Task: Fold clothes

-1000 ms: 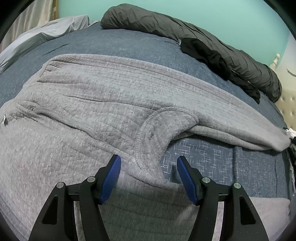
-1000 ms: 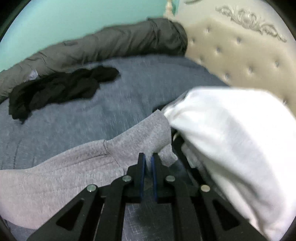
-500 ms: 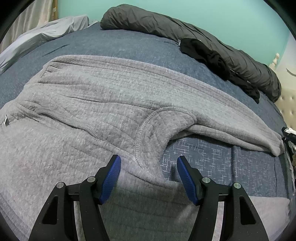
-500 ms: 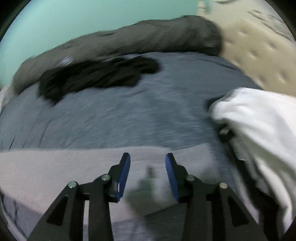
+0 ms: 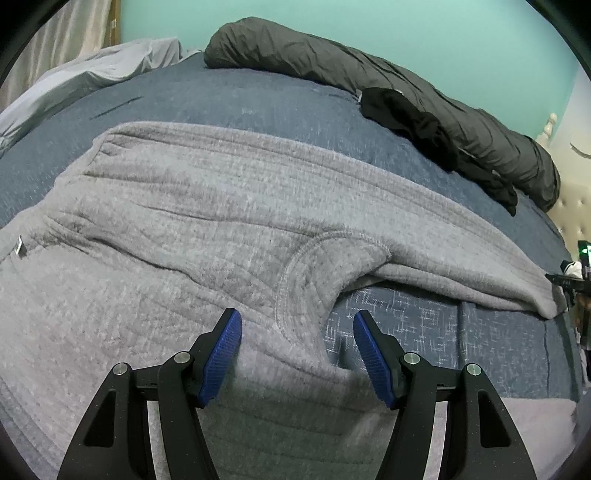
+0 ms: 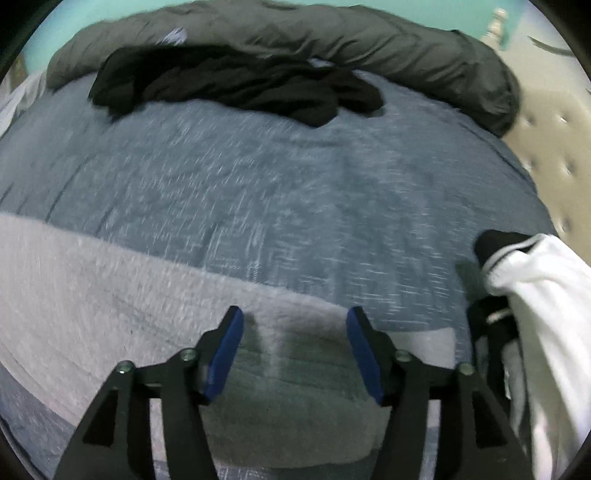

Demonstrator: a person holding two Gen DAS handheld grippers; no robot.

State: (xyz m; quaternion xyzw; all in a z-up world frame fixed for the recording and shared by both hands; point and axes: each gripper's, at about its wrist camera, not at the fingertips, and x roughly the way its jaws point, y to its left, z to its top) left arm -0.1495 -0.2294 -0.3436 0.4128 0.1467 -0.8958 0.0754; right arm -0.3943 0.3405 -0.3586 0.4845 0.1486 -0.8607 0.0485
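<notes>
Garment: grey quilted fleece sweatshirt (image 5: 207,229) spread on the blue bed (image 5: 258,107); soft, limp, bulky.
Hold: pinch the stitched neckline rim (image 5: 291,273).
Fingers: your left gripper (image 5: 297,339) and right gripper (image 6: 294,339) both wide, empty.

A blue bedspread (image 5: 258,99) lies ahead of the tongs; a rolled dark grey duvet (image 5: 406,85) lies along its far edge against a teal wall (image 5: 406,26).

A bedroom in a home. A bed (image 5: 258,96) with a blue-grey cover fills both views. Along its far edge lies a rolled dark grey duvet (image 5: 406,85), against a mint-green wall (image 5: 424,33). A cream tufted headboard (image 6: 554,140) stands at the bed's right end.
</notes>
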